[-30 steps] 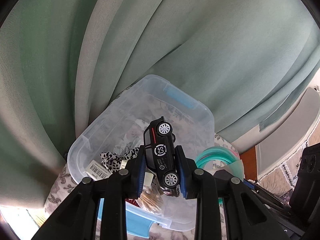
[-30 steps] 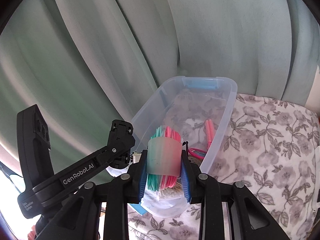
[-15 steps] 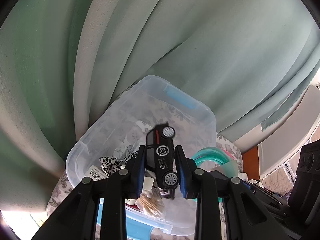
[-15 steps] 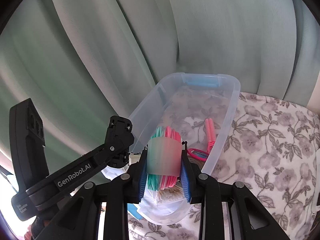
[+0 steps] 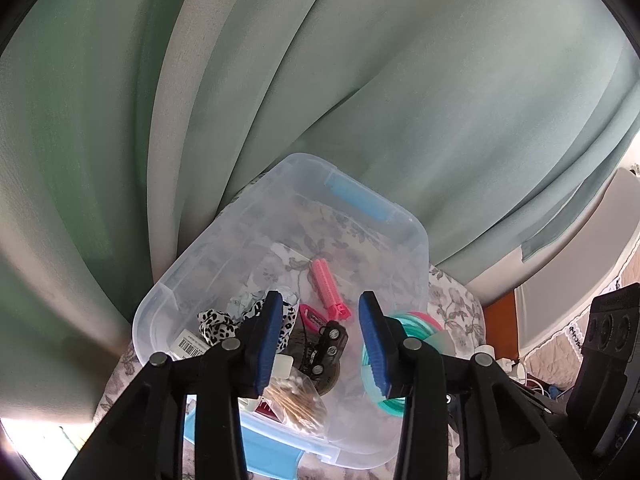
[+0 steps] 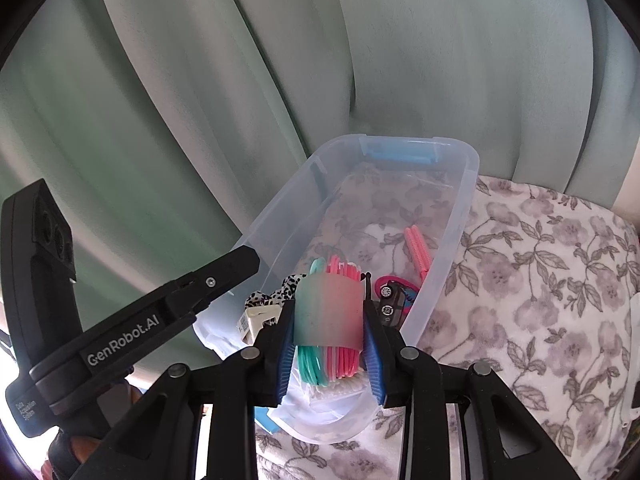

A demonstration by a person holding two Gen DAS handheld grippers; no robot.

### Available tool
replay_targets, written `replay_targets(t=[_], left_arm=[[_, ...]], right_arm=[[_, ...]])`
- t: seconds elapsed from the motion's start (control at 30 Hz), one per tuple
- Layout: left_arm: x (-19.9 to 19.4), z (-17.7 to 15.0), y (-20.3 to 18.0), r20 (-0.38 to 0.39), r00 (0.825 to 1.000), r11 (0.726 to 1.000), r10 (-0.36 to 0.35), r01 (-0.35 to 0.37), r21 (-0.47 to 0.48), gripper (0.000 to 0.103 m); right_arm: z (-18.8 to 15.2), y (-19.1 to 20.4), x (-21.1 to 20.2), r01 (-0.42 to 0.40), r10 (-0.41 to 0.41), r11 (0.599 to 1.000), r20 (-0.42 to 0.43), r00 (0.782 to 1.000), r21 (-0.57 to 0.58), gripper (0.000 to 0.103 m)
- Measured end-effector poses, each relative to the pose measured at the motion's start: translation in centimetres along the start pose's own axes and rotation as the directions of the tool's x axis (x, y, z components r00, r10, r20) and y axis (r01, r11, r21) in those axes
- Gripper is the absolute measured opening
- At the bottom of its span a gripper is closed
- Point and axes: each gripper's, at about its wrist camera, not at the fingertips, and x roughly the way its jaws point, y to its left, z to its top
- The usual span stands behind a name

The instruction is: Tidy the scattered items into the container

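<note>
A clear plastic container (image 5: 416, 236) with blue handles stands on a floral cloth against a green curtain. My left gripper (image 5: 320, 340) is open and empty above its near end. A black toy car (image 5: 330, 344) lies inside, below the open jaws, beside a pink hair roller (image 5: 328, 286), a spotted fabric strip (image 5: 218, 322) and a bag of cotton swabs (image 5: 296, 400). My right gripper (image 6: 329, 354) is shut on a teal and pink coil bundle (image 6: 328, 308) held over the container's (image 6: 468, 200) near end. The car (image 6: 390, 302) also shows in the right wrist view.
The floral cloth (image 6: 540, 300) spreads to the right of the container. The green curtain (image 5: 360, 80) hangs right behind it. The left gripper's body (image 6: 132, 320) reaches in from the left in the right wrist view. A blue lid (image 5: 272, 452) lies under the container's near edge.
My left gripper has opened and the black toy car has dropped from it into the container. My right gripper still holds the coil bundle, now nearer the container.
</note>
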Motion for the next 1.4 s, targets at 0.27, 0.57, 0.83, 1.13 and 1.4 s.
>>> replay_targets(t=[0.27,0.57,0.83,1.13,1.4], left_arm=[[-0.2,-0.1,-0.2,-0.007,1.0,1.0,0.002,-0.002,-0.001,0.052],[-0.4,-0.3,-1.0,-0.003,1.0,1.0,0.003,-0.003,0.019,0.064],[-1.0,-0.6,-2.0,0.01,1.0,0.999,0.013,-0.013,0.042,0.076],[-1.6,-0.9,-3.0,0.021,1.0,0.997,0.021,-0.022,0.069,0.085],[-2.1,-1.3,-3.9,0.029,0.999,0.995,0.031,-0.033,0.096,0.089]], right_arm=[[0.0,-0.4,-0.8,-0.008,0.008,1.0,0.023,1.0,0.011,0.047],[-0.3,-1.1,-1.7,-0.005,0.004,0.999,0.039,0.999,0.034,0.054],[-0.6,-2.0,-2.8,0.003,-0.006,0.998,0.059,0.998,0.057,0.058],[-1.1,-3.1,-4.2,0.012,-0.02,0.996,0.08,0.997,0.088,0.063],[-2.0,-4.4,-5.4,0.03,-0.043,0.991,0.092,0.995,0.13,0.069]])
